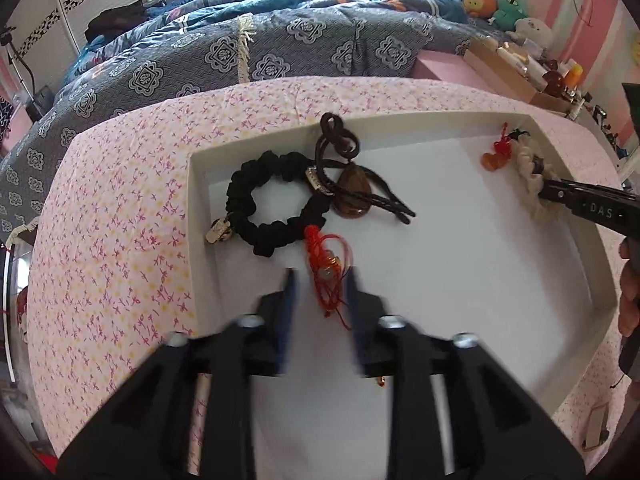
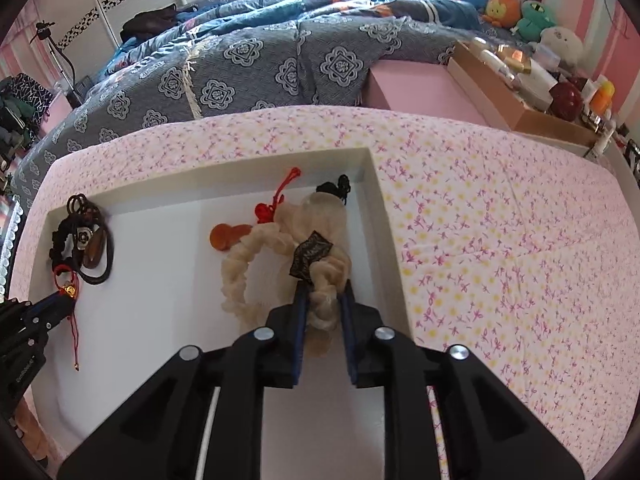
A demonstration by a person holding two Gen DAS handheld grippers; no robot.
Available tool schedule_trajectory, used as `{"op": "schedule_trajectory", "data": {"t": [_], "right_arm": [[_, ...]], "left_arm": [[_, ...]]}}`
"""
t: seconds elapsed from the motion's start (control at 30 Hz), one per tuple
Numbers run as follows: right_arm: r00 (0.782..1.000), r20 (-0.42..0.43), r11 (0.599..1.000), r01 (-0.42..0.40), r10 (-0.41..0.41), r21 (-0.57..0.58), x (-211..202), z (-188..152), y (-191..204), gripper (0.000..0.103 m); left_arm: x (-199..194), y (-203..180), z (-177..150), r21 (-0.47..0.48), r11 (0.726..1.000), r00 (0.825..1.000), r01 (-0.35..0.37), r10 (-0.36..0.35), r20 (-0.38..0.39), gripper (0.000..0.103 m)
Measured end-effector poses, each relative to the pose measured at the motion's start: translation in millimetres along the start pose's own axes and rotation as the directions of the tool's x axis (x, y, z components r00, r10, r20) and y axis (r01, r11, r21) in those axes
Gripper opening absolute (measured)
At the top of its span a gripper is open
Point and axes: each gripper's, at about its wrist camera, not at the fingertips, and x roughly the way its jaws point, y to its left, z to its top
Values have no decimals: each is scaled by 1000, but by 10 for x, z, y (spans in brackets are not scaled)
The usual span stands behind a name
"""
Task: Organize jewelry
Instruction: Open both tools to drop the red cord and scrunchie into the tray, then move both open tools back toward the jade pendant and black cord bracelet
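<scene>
1. A shallow white tray (image 1: pixel 200 208) sits on a table covered with a pink flowered cloth (image 1: pixel 120 220); in the left wrist view it fills the middle of the frame.
2. The left gripper (image 1: pixel 320 280) is at the lower middle of that view, its fingers apart on either side of a red cord bracelet (image 1: pixel 326 268) lying on the tray floor. The blur makes it hard to tell whether they touch the cord.
3. Above the bracelet, in the tray's upper left part, lie a black scrunchie (image 1: pixel 272 208) and a brown pendant (image 1: pixel 354 194) on a dark braided cord, touching each other.
4. In the right wrist view the right gripper (image 2: pixel 323 294) is at the lower middle, its fingers closed around a cream scrunchie (image 2: pixel 280 256) near the tray's right wall.
5. A dark lace tag (image 2: pixel 310 258) lies on that scrunchie just beyond the fingertips.
6. An orange charm (image 2: pixel 228 236) on a red knotted cord (image 2: pixel 276 200) lies at the upper left of the scrunchie, touching it.
7. A bed with a blue patterned quilt (image 2: pixel 240 64) fills the top of both views.
</scene>
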Motion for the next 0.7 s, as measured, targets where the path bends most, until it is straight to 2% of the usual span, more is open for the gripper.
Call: {"op": "schedule_trajectory", "data": {"t": [0.07,0.1,0.13,0.23,0.3,0.37,0.4,0.5,0.57,0.7], "right_arm": [[1000,-1,1000,-14,14,11,-13,4,-21,25],[1000,0,1000,-14,14,5,-25,9,-18,27],[1000,1,1000,-14,14,1,-37,2,-15,34],[1000,7,999,-29,30,-16,-136,-39,24,37],[999,20,999,-35,35,-29,-214,-52,56,37],[998,32,998,-46,47,-32,-333,-74,55,37],[998,39,998,-52,54,-33,-382,-80,45,37],[995,87,998,-36,40,-56,-600,-116,11,58],[996,94,998,-8,13,-57,-629,-115,-27,59],[995,88,999,-34,37,-35,-681,-154,-131,59]], "left_arm": [[-72,-39,-13,17,1000,999,-24,23,24,55],[-124,-64,-28,27,999,999,-30,29,36,61],[-172,-79,-43,30,999,999,-29,27,43,64],[-307,-101,-90,30,999,999,-15,13,52,66],[-429,-105,-135,31,999,998,-13,11,67,75],[-560,-98,-181,32,999,995,-24,21,98,89],[-641,-93,-210,34,999,992,-41,37,122,91],[-728,-75,-238,26,998,991,-51,48,128,91],[-778,-54,-264,13,999,991,-49,47,129,91],[-920,-6,-392,-4,999,989,-48,48,142,95]]}}
